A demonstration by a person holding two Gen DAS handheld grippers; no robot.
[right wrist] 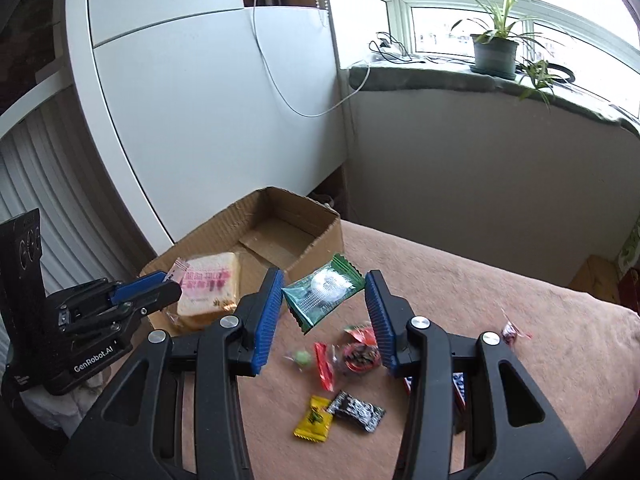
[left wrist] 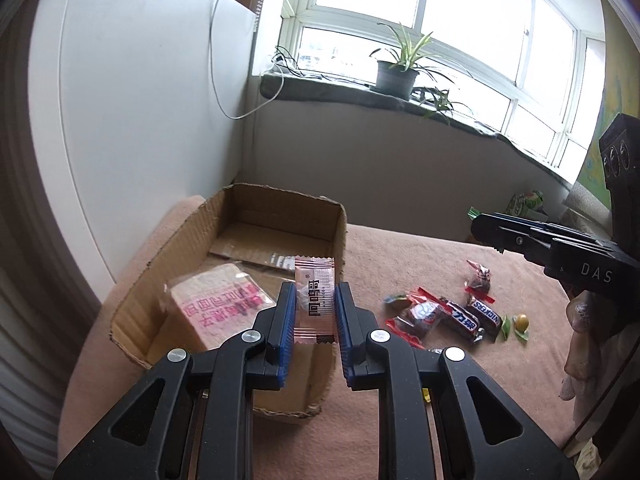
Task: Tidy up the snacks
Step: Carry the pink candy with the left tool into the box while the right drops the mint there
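My left gripper (left wrist: 314, 300) is shut on a pink snack sachet (left wrist: 315, 298) and holds it over the near right part of the open cardboard box (left wrist: 240, 208). A wrapped slice of bread (left wrist: 218, 304) lies in the box. My right gripper (right wrist: 324, 290) holds a green snack packet (right wrist: 324, 288) by its two ends, above the pink cloth near the box's right corner (right wrist: 332, 236). Loose snacks lie on the cloth: Snickers bars (left wrist: 472, 316), red-wrapped candies (left wrist: 416, 316), a yellow packet (right wrist: 314, 420), a black packet (right wrist: 356, 410).
The box stands against a white cabinet (right wrist: 200, 100) at the left. A windowsill with a potted plant (left wrist: 396, 72) runs behind. Green packets (left wrist: 524, 202) lie at the far right of the cloth. A cable (right wrist: 288, 92) hangs down the cabinet.
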